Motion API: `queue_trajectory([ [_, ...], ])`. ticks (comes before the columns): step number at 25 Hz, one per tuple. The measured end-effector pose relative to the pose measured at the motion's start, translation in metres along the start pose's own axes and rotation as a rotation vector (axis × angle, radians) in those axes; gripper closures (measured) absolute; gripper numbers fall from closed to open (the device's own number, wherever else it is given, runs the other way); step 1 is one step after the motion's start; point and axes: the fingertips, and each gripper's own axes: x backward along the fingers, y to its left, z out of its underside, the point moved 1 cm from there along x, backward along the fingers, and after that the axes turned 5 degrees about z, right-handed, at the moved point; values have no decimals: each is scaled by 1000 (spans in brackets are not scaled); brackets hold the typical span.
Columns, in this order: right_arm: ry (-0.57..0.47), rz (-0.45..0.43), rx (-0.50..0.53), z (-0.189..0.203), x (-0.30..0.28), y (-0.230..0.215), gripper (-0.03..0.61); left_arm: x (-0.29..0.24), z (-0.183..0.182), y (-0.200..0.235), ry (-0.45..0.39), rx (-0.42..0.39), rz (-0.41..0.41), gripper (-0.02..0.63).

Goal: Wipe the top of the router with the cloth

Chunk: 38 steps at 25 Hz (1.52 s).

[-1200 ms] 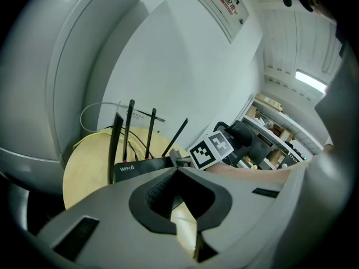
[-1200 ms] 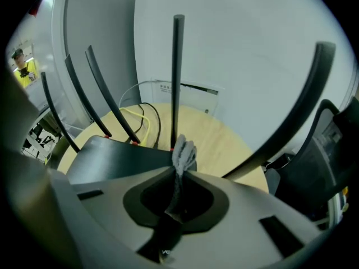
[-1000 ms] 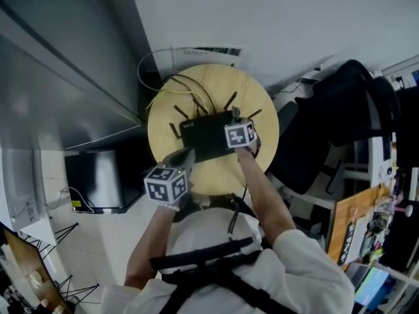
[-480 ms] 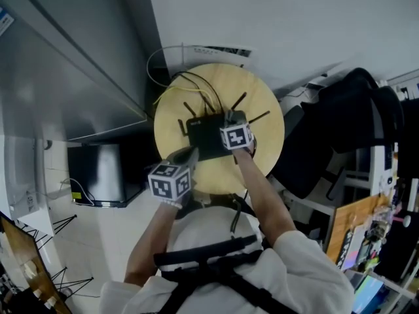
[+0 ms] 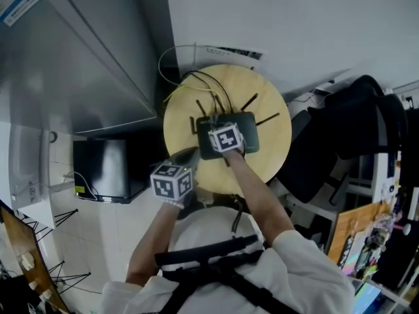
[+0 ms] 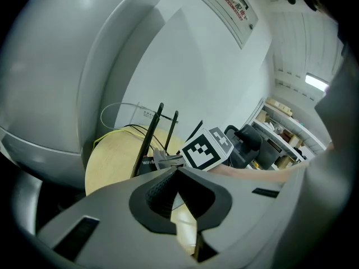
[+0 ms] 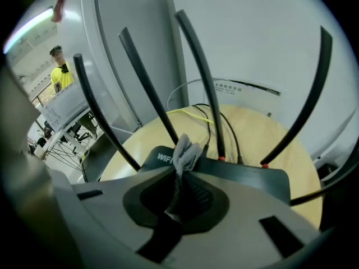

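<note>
A black router with several upright antennas lies on a round wooden table. My right gripper is over the router's left half, shut on a grey cloth that bunches out past the jaws onto the router top. My left gripper hovers at the table's near left edge, off the router. In the left gripper view its pads meet with nothing between them, and the right gripper's marker cube shows beyond them.
Yellow and black cables run off the router's back toward a wall plate. A grey cabinet stands left, with a black box on the floor below. A black office chair is right. A person in yellow stands far off.
My right gripper has slid the cloth leftward across the router top, from its right side to left of middle. The left gripper has stayed by the table's near edge.
</note>
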Motion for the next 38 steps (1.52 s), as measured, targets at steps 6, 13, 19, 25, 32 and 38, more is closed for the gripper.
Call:
queue_trajectory([
  [6,9,-60,28,-5,-7,32,540,11,2,8,-11,15,-12,617],
  [13,1,-132,5,-9,-4,56,540,19,1,14,-25,22,-17,617],
  [19,30,-129,-8,2,-6,58,540,20,4,13,-23,26,-14,617],
  [25,31,-80,-15,11,-4,34,540,16,8,10,-11,21,-11,617],
  [32,21,-32,-27,20,6,2,540,2,12,-2,11,4,9,617],
  [38,29,14,-51,34,16,-32,540,-15,14,-15,30,-8,30,617],
])
